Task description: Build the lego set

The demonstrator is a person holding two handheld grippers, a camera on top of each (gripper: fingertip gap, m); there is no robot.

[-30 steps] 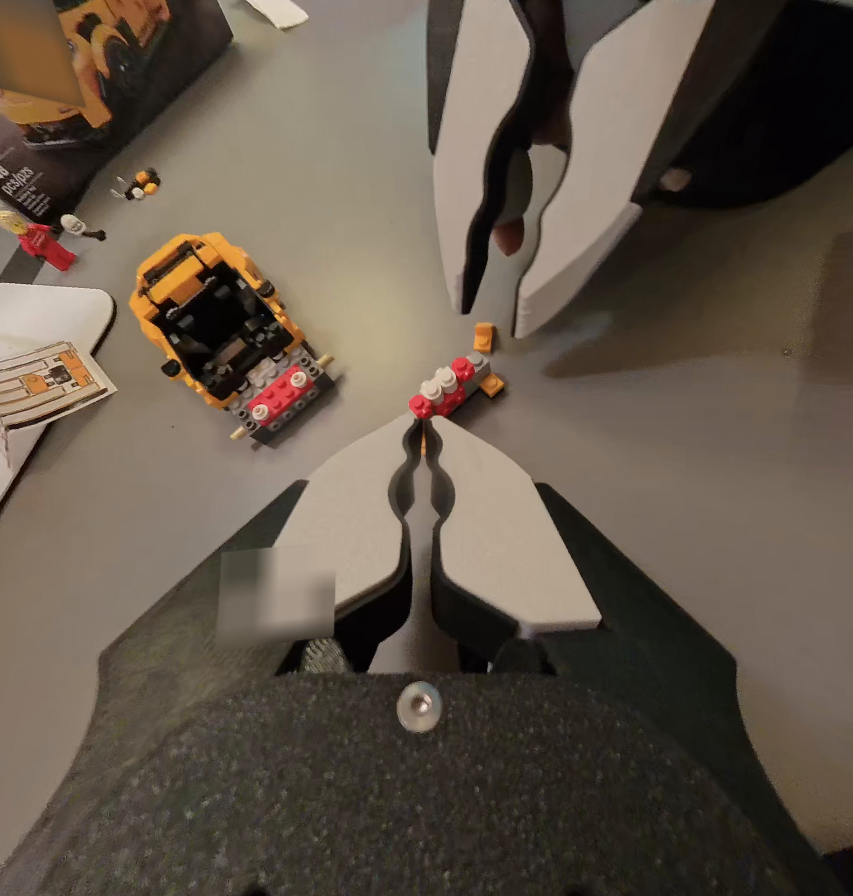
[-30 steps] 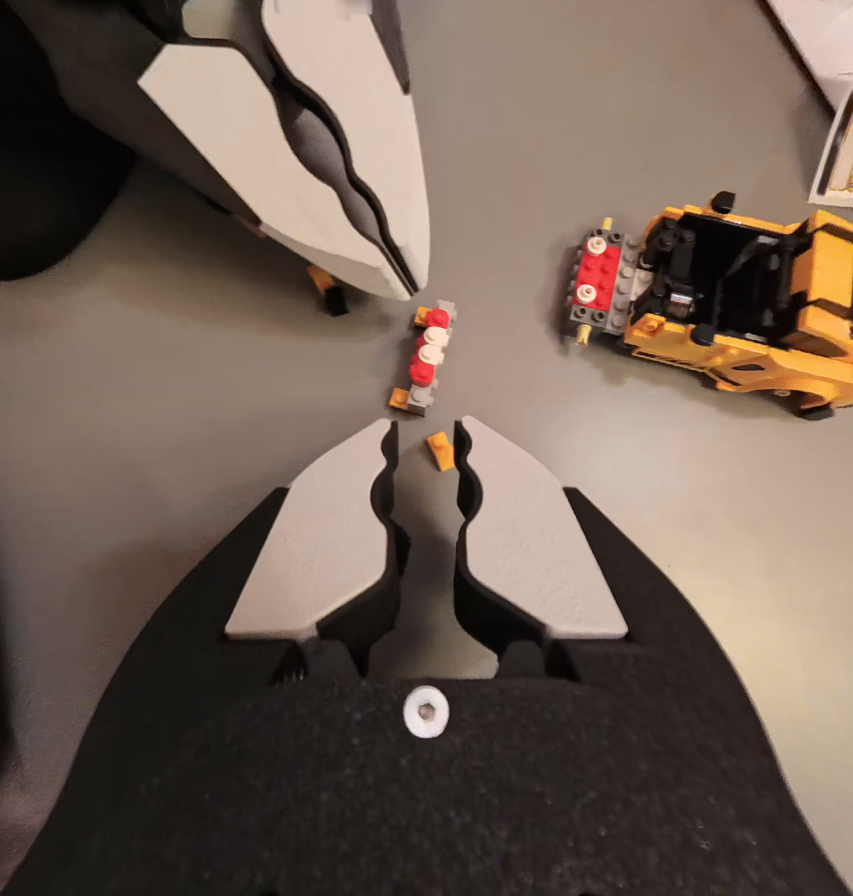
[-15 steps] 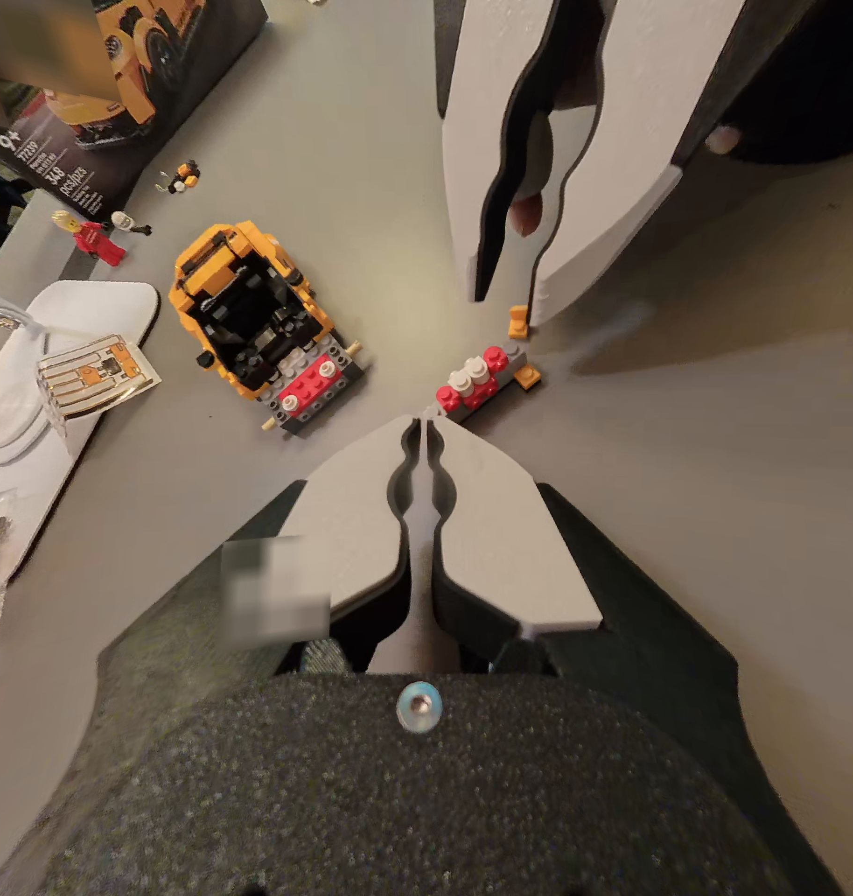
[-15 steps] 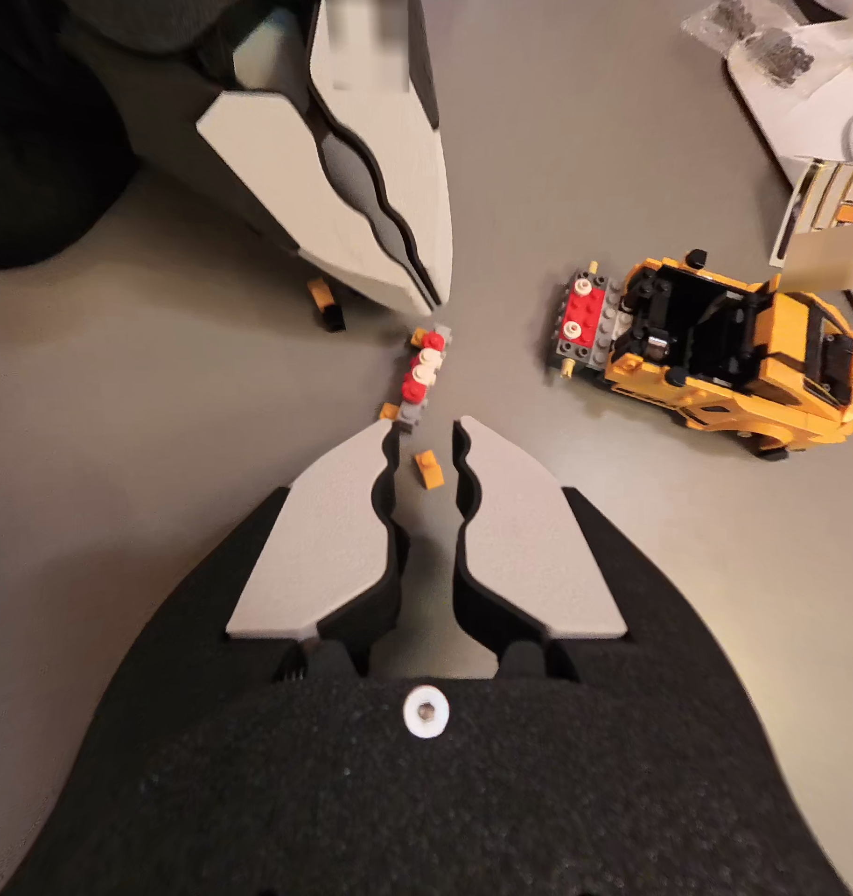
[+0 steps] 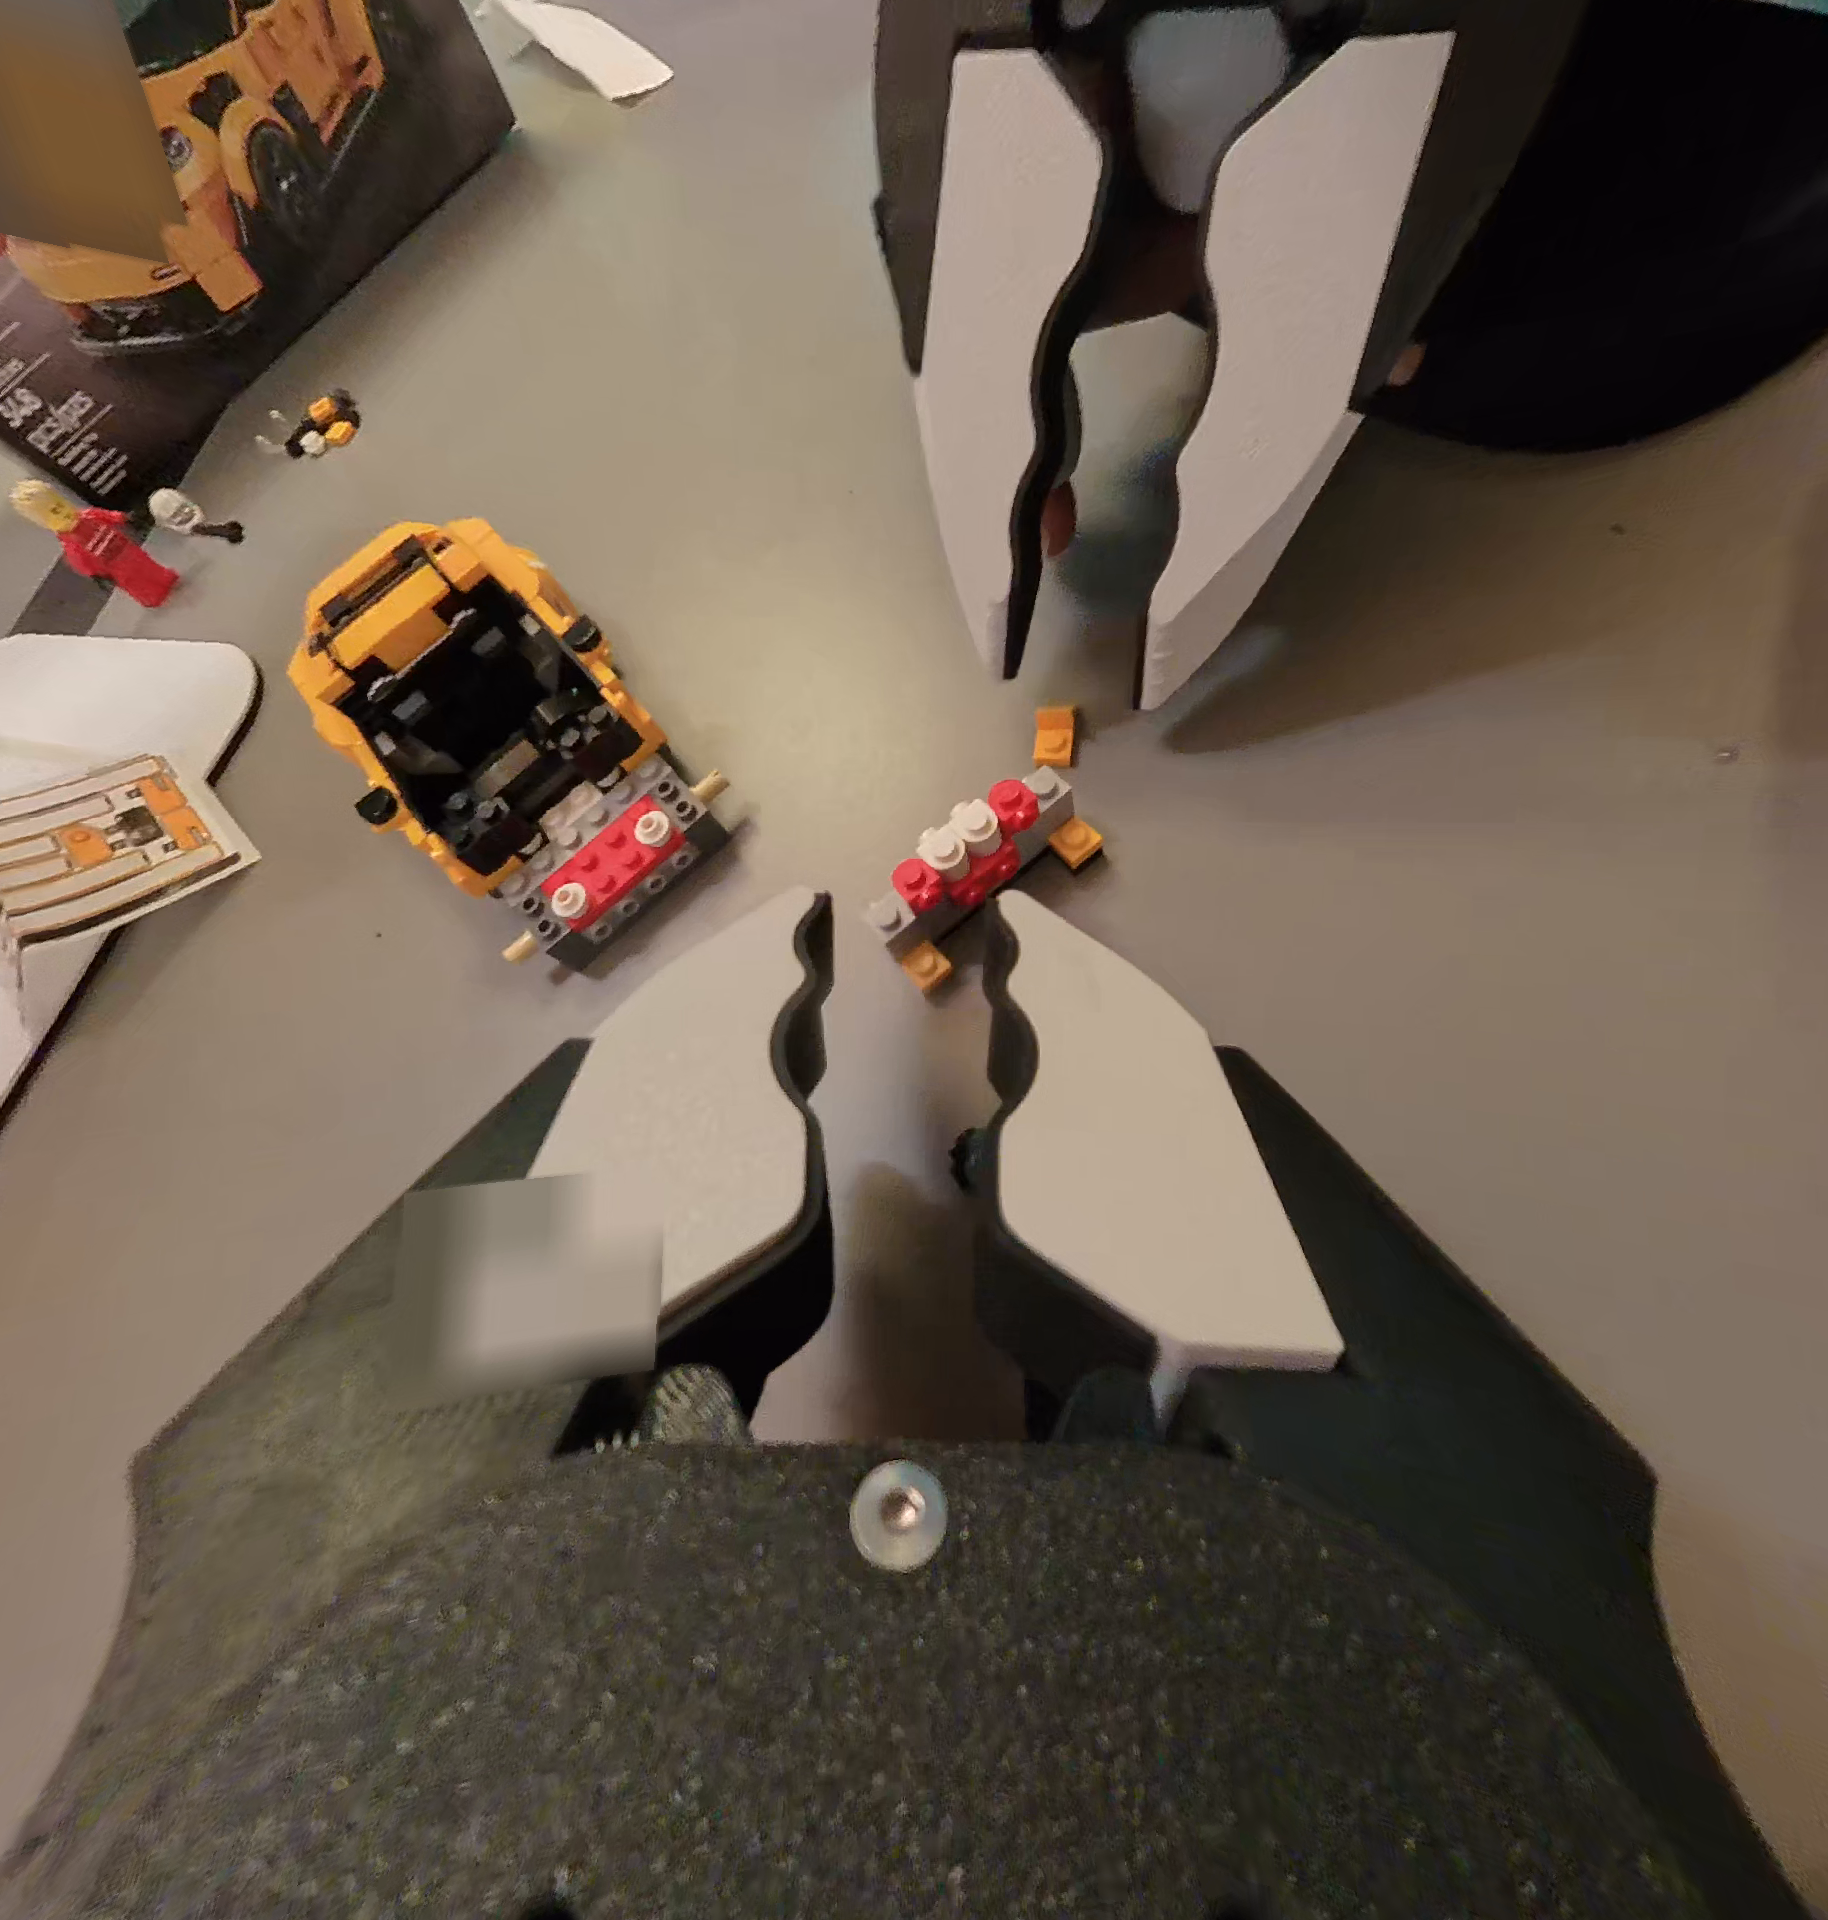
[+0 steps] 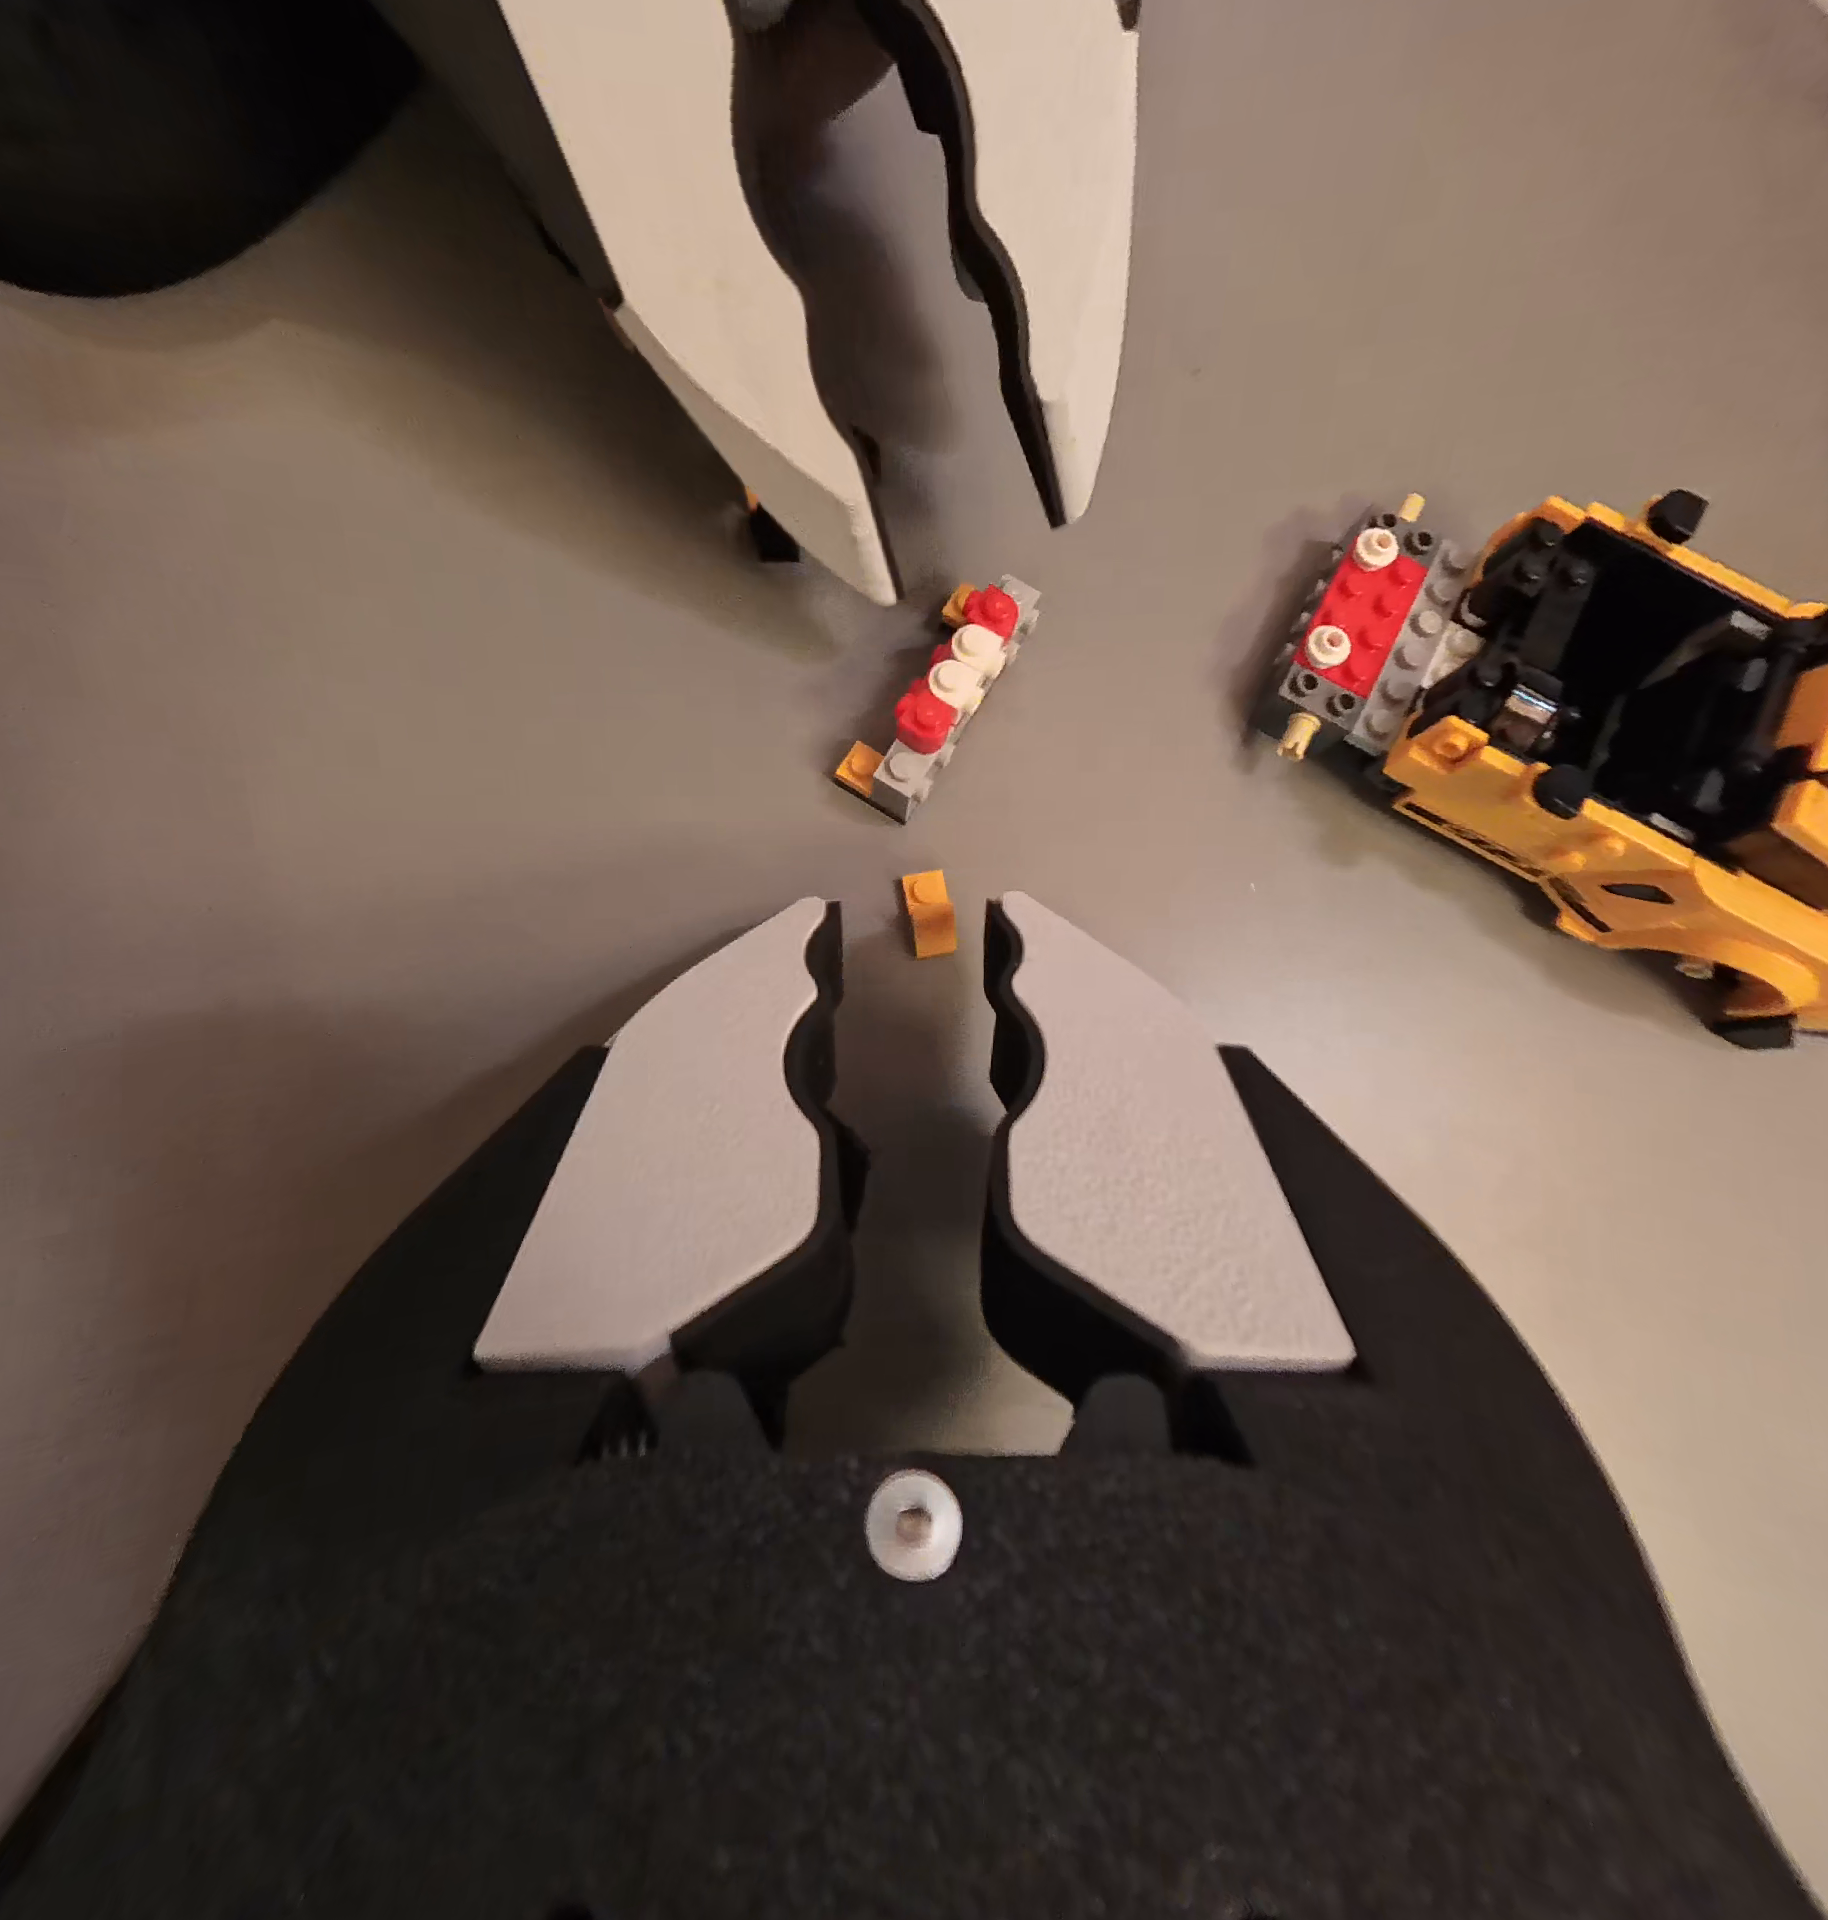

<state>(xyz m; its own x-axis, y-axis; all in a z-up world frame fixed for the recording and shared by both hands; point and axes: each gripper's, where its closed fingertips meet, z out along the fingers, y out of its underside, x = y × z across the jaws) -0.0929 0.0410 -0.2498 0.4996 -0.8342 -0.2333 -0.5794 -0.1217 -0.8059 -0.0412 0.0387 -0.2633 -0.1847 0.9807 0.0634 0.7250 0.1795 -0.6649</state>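
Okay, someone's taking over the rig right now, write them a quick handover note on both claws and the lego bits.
Left claw: open, empty, tips at the near end of the red-and-grey sub-assembly on the grey table.
Right claw: open, empty, with the loose orange piece lying between its tips.
Orange car: partly built, cabin open, standing apart from both claws.
Done: car body, small sub-assembly.
Left: probably pick up the orange piece, fit it, then join the sub-assembly to the car.

The left gripper (image 5: 905, 909) stands open just short of a small red-and-grey brick assembly (image 5: 983, 852) — beyond it lies 1 loose orange piece (image 5: 1055, 734), then the right gripper (image 5: 1076, 686), also open.
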